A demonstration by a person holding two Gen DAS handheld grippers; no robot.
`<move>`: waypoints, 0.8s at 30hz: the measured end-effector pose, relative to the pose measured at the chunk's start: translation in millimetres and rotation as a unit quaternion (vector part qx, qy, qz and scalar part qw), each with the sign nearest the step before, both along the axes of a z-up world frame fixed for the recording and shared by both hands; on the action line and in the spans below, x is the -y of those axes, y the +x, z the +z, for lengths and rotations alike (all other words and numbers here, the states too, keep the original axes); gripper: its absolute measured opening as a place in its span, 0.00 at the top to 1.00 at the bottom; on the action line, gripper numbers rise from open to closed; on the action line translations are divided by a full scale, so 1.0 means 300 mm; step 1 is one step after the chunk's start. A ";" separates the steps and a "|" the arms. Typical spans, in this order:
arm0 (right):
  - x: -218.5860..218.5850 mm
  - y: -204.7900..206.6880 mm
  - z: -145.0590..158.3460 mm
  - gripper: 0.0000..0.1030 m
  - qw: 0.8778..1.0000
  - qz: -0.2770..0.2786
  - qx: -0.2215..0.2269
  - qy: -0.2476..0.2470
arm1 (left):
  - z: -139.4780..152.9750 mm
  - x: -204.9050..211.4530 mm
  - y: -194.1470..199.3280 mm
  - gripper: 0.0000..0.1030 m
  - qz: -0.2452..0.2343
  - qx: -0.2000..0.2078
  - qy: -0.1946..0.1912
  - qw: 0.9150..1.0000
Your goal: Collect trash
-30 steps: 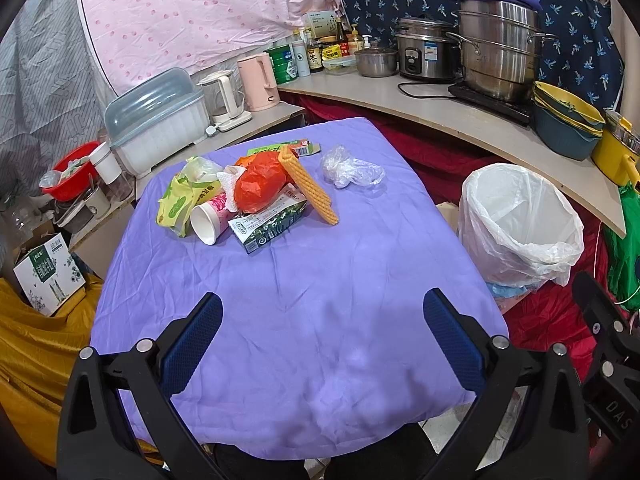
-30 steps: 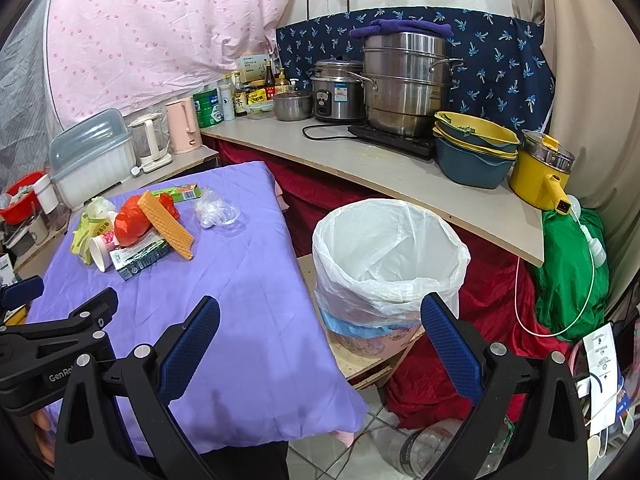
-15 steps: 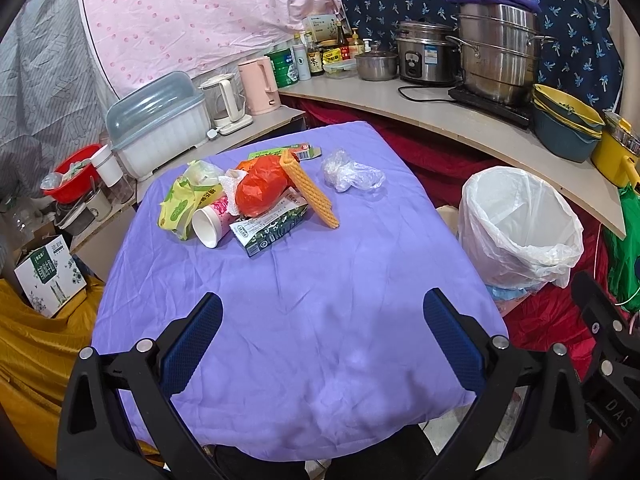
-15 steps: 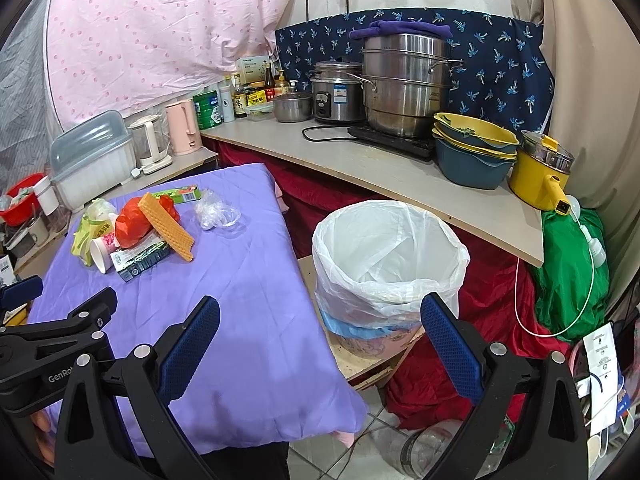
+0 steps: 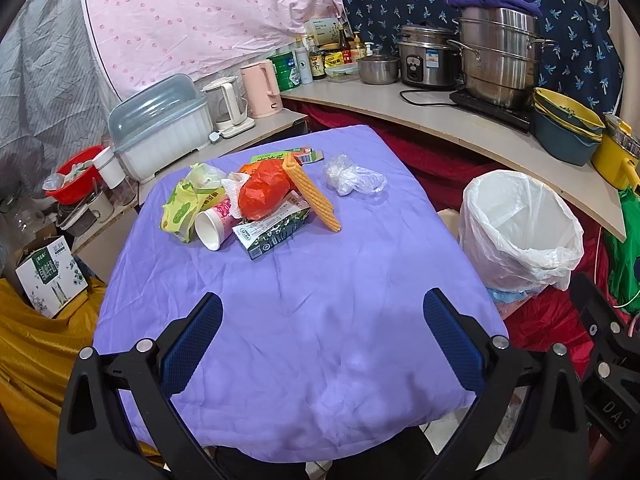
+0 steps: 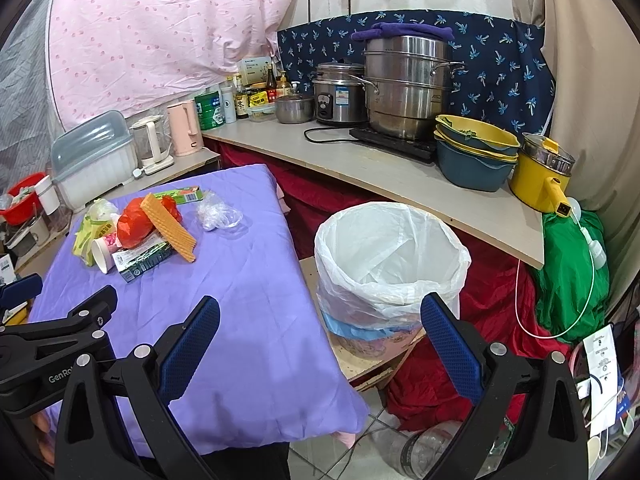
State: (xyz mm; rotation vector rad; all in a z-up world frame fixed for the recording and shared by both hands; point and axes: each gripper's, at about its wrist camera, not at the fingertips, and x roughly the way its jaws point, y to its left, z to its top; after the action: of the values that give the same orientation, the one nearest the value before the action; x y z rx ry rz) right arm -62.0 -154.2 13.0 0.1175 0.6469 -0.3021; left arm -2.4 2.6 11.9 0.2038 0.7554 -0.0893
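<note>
A pile of trash lies at the far side of the purple-covered table [image 5: 320, 300]: a red plastic bag [image 5: 266, 190], an orange ridged strip [image 5: 312, 194], a white paper cup [image 5: 214, 226] on its side, a green carton [image 5: 274, 230], a yellow-green wrapper [image 5: 186, 206] and a clear crumpled bag [image 5: 352, 176]. The pile also shows in the right wrist view [image 6: 140, 224]. A bin lined with a white bag [image 6: 390, 264] stands to the table's right. My left gripper [image 5: 322, 342] is open and empty over the near table. My right gripper [image 6: 320, 344] is open and empty in front of the bin.
A counter [image 6: 400, 176] behind the bin holds steel pots, a rice cooker, stacked bowls and bottles. A dish box [image 5: 160, 128] and kettles stand behind the table. A cardboard box [image 5: 50, 276] sits on the floor at left.
Both views have shifted very slightly, so the trash pile sits a little lower in the left view. Nothing on the table has moved.
</note>
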 end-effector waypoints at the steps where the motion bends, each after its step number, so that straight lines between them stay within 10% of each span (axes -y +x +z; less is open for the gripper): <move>1: 0.000 0.001 0.001 0.07 1.000 0.000 0.000 0.000 | 0.000 0.000 0.000 0.07 0.000 0.000 0.001 1.000; 24: 0.000 0.000 0.000 0.07 1.000 0.000 0.001 0.000 | 0.002 -0.003 0.000 0.07 0.000 0.001 0.000 1.000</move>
State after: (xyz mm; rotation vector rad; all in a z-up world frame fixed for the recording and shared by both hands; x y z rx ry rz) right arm -62.0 -154.0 12.9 0.1176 0.6443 -0.3009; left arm -2.4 3.5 12.4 0.2038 0.7536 -0.0902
